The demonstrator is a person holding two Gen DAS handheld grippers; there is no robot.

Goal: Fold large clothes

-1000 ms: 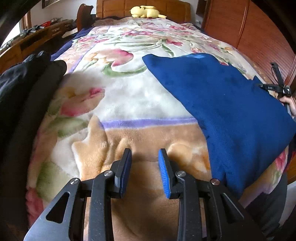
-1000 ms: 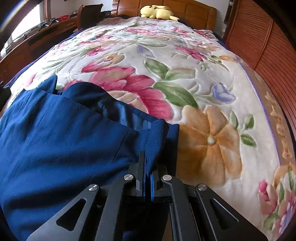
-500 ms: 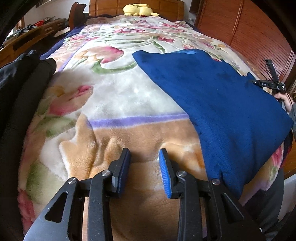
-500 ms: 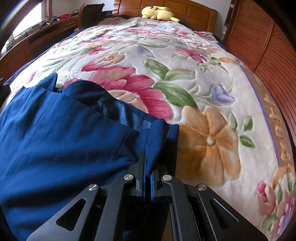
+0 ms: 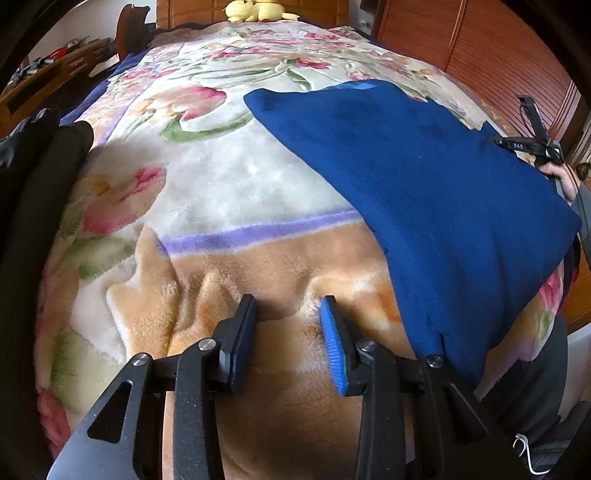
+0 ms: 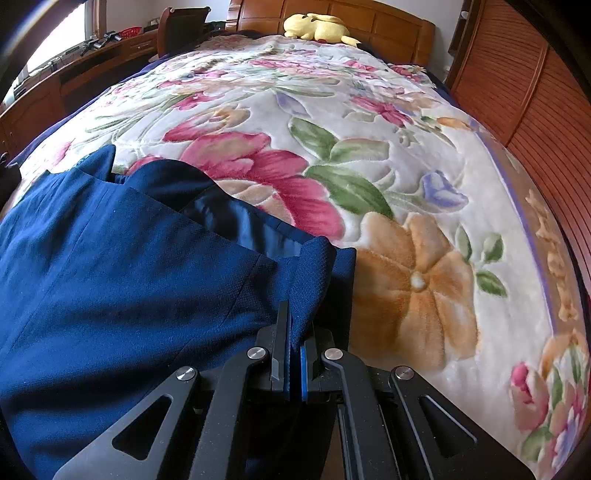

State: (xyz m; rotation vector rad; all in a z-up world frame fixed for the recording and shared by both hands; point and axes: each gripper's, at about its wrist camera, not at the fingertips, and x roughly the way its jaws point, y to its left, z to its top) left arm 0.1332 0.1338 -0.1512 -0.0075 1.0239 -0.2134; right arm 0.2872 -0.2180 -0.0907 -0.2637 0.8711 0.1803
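A large dark blue garment (image 5: 424, 184) lies on the floral blanket (image 5: 229, 192) toward the bed's right side, its near corner hanging over the foot edge. My left gripper (image 5: 288, 306) is open and empty over the tan border of the blanket, left of the garment. My right gripper (image 6: 293, 328) is shut on a folded edge of the blue garment (image 6: 110, 288), which spreads to its left with a darker lining (image 6: 240, 225) showing. The right gripper's body (image 5: 532, 144) shows at the garment's far right edge in the left wrist view.
A yellow plush toy (image 6: 321, 27) lies by the wooden headboard (image 6: 388, 33). Wooden slatted panels (image 6: 535, 92) run along the right. A desk with clutter (image 6: 55, 81) and a chair (image 6: 184, 22) stand left. Dark clothing (image 5: 33, 177) lies at the bed's left edge.
My left gripper has drifted slightly, so the view shifted and the garment appears a little lower. The right gripper keeps its hold; the garment barely moved.
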